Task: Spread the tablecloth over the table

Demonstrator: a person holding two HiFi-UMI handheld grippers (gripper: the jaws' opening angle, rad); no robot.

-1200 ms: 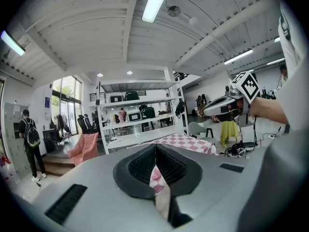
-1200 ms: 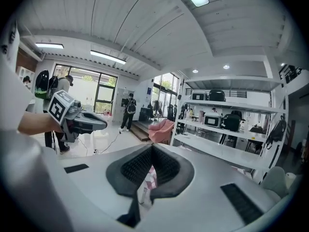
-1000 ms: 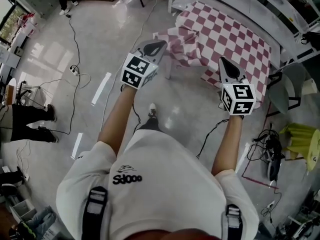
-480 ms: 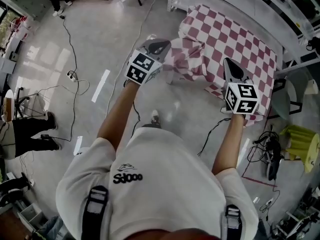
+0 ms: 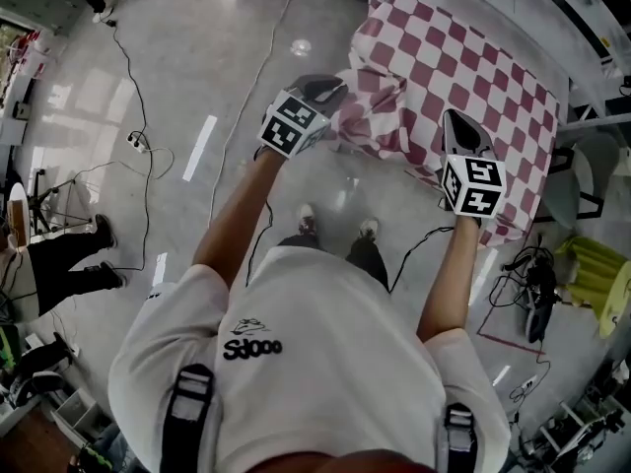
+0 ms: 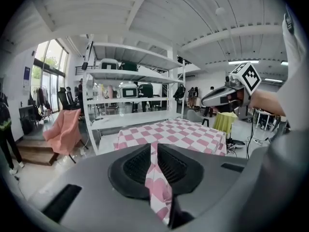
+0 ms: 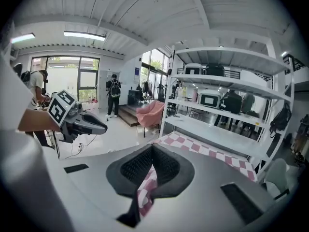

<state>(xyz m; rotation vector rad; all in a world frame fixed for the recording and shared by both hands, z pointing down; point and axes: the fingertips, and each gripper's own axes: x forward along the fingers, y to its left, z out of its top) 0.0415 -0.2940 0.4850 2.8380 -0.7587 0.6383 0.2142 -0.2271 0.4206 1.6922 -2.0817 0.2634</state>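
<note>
A pink-and-white checked tablecloth lies over the table at the upper right of the head view, with its near edge bunched and lifted. My left gripper is shut on the cloth's near-left edge, and a strip of the cloth is pinched between its pads. My right gripper is shut on the near-right edge, where checked cloth hangs from its closed jaws. Each gripper view shows the other gripper: the right gripper and the left gripper. The spread cloth lies ahead of both.
White metal shelving stands just behind the table. A chair draped in pink is to its left, and a grey chair and a yellow-green cover to its right. Cables run across the floor. A person stands at the left.
Both grippers have travelled and sunk with the cloth's edge still pinched in them, while the person stepped. More of the checked cloth now lies flat on the table.
</note>
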